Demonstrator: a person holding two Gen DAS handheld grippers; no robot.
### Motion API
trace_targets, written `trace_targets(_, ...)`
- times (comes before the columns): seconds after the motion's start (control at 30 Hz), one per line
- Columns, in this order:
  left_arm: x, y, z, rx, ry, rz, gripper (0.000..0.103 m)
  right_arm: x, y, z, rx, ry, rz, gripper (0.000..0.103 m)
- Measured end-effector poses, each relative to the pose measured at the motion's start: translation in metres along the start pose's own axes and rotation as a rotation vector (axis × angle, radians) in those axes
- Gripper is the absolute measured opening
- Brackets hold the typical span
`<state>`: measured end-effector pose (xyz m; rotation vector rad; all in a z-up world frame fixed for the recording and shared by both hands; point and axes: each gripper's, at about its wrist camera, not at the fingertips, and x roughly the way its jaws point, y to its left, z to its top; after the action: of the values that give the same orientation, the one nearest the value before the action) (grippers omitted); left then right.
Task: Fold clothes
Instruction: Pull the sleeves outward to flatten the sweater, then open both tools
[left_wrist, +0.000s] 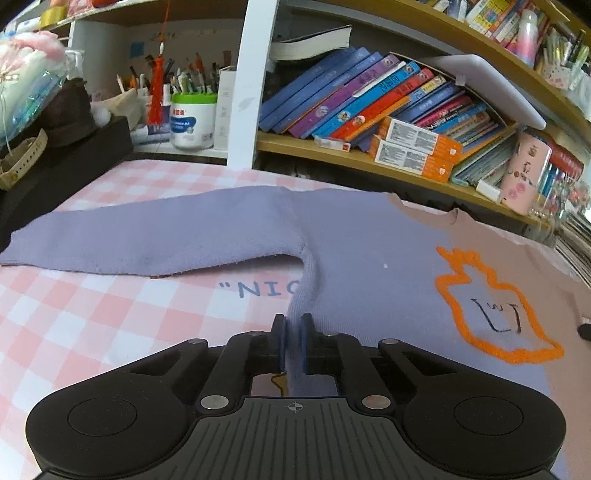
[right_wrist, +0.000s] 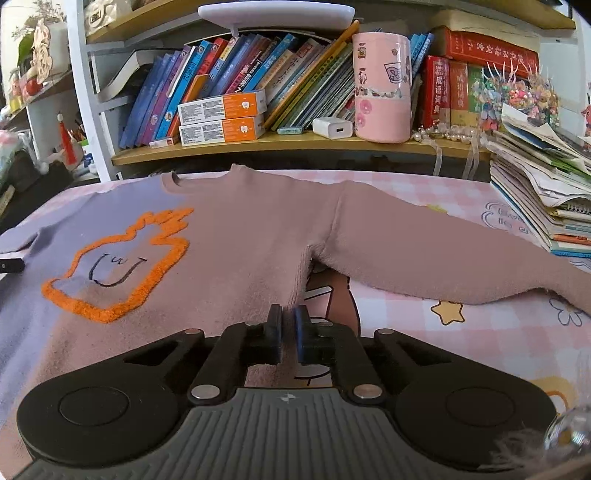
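A two-tone sweater, lilac on one half and dusty pink on the other, lies flat on the pink checked cloth, sleeves spread. Its orange outline figure shows in both views (left_wrist: 491, 306) (right_wrist: 110, 266). My left gripper (left_wrist: 293, 325) is shut on the sweater's lilac side edge (left_wrist: 306, 295), just below the lilac sleeve (left_wrist: 147, 243). My right gripper (right_wrist: 288, 317) is shut on the pink side edge (right_wrist: 291, 291), below the pink sleeve (right_wrist: 443, 251). The left gripper's finger tip shows at the far left of the right wrist view (right_wrist: 11, 265).
A bookshelf with leaning books (left_wrist: 369, 103) and orange boxes (right_wrist: 221, 118) runs along the back edge. A pink canister (right_wrist: 382, 88) stands on it. A stack of booklets (right_wrist: 543, 206) sits at the right. A dark box (left_wrist: 55, 173) lies at the left.
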<state>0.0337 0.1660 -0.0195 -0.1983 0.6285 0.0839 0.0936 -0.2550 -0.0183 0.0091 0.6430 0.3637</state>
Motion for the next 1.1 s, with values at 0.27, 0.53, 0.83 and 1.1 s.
trace_targets(0.27,0.005,0.004,0.008,0.015,0.024,-0.008,0.005,0.001,0.003,0.0,0.006,-0.001,0.002,0.007)
trace_targets(0.53,0.0,0.003,0.001,0.002,0.01,-0.01,0.004,0.001,-0.001,0.0,0.025,-0.006,-0.013,0.007)
trace_targets(0.83,-0.001,0.0,0.001,0.02,0.009,-0.003,0.005,0.002,-0.003,0.001,0.023,-0.004,-0.013,0.007)
trace_targets(1.1,-0.02,-0.022,-0.009,0.111,-0.09,0.034,0.041,-0.014,0.004,0.004,0.001,-0.117,-0.098,0.052)
